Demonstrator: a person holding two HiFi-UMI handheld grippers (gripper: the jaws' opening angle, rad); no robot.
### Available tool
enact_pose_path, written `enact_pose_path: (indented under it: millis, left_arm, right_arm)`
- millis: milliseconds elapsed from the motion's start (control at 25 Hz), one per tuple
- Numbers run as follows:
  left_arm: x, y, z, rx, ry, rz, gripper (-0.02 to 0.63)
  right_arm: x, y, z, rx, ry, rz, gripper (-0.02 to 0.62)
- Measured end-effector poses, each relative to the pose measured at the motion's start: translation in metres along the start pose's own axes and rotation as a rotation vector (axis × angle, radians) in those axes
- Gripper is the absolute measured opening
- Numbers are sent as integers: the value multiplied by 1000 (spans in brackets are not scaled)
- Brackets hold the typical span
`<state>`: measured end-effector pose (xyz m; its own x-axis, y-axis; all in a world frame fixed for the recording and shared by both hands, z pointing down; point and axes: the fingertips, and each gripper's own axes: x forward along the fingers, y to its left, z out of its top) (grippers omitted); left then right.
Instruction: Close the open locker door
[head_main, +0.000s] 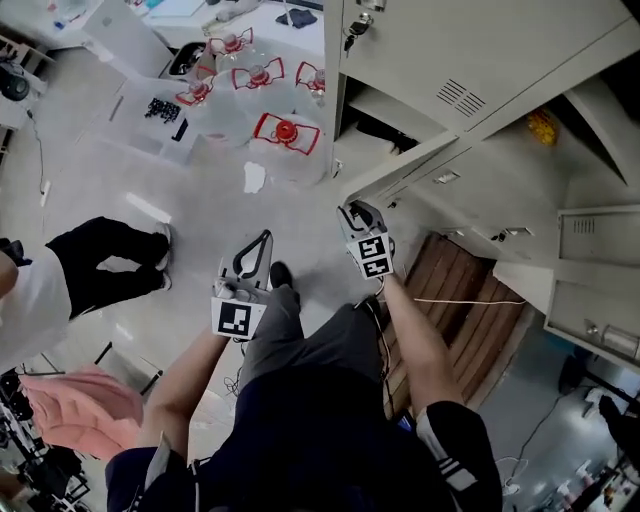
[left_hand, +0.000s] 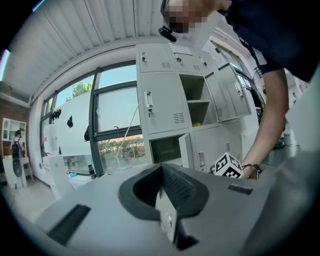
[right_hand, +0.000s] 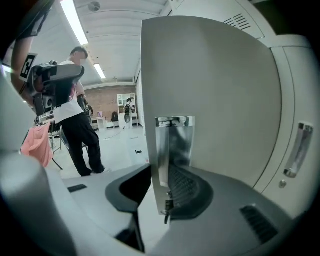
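Gripping the free edge of the locker door (right_hand: 215, 100), the right gripper (head_main: 351, 209) has its jaws clenched on the sheet metal at the latch plate (right_hand: 172, 145). The door stands swung well out from its open compartment (left_hand: 165, 150). The left gripper (head_main: 262, 240) hangs apart from the door, jaws pressed together on nothing.

Hazards:
- The hold is on a thin, smooth edge, so a fast or off-arc push may let the jaws slide off.
- Jaws left around the edge when the door meets the frame may be pinched and block the latch.
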<state>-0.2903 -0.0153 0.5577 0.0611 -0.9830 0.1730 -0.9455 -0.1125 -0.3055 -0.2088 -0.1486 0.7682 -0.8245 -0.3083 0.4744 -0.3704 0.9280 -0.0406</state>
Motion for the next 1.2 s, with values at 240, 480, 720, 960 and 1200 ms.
enact_pose_path:
  millis: [240, 480, 720, 960, 1200]
  left_arm:
    - [19, 36, -8, -21, -55, -95, 3]
    - [32, 62, -14, -17, -89, -162, 3]
    - [46, 80, -24, -162, -80, -133, 3]
    - [64, 85, -27, -177, -42, -115, 3]
    - [84, 92, -25, -163, -33, -90, 3]
  right_arm:
    - [30, -11, 22, 53, -15, -121, 109]
    - [53, -21, 29, 104, -5, -210, 109]
    - [72, -32, 41, 125, -6, -257, 107]
    - [85, -42, 50, 161, -12, -281, 106]
    - [100, -55, 58, 168, -22, -288, 103]
